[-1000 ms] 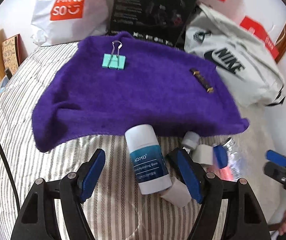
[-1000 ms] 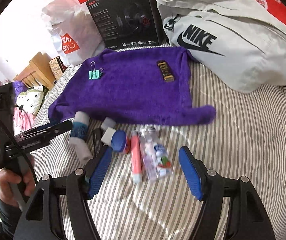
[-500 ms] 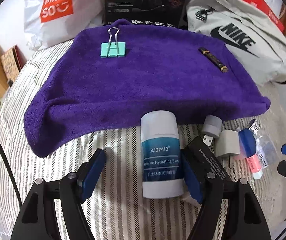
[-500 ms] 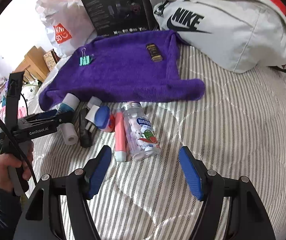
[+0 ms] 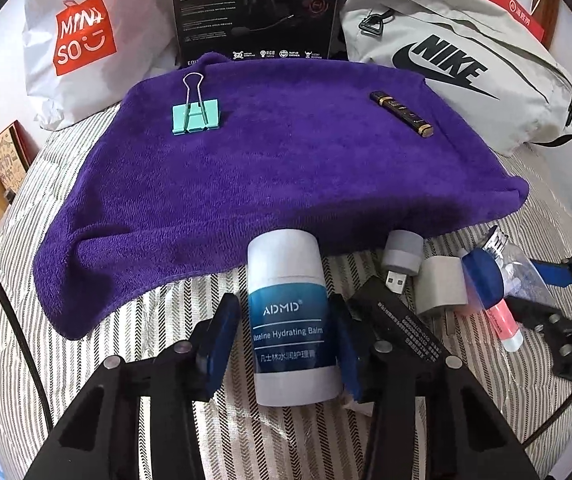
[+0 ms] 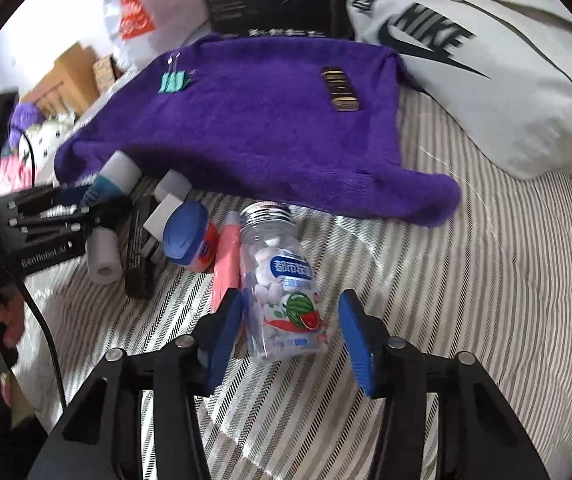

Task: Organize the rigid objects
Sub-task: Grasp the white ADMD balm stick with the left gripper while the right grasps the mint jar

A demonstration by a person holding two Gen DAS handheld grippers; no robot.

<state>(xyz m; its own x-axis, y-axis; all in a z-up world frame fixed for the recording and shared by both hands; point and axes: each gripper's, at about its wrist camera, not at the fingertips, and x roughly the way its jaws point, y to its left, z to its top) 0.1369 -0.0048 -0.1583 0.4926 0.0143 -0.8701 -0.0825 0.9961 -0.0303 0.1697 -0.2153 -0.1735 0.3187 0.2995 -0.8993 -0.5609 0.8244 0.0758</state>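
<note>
**Balm stick and mint bottle each between parted fingers**

Left claw (image 5: 284, 340) straddles the balm stick (image 5: 287, 320), long axis pointing away toward the purple towel (image 5: 286, 168). Right claw (image 6: 287, 332), also apart, brackets the mint bottle (image 6: 282, 284) likewise. Neither looks clamped. Both lie on the striped bed (image 6: 465, 280), bags behind.

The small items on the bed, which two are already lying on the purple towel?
The teal binder clip and the black-and-gold stick lie on the purple towel; the balm tube and its neighbours lie on the striped bedding.
</note>
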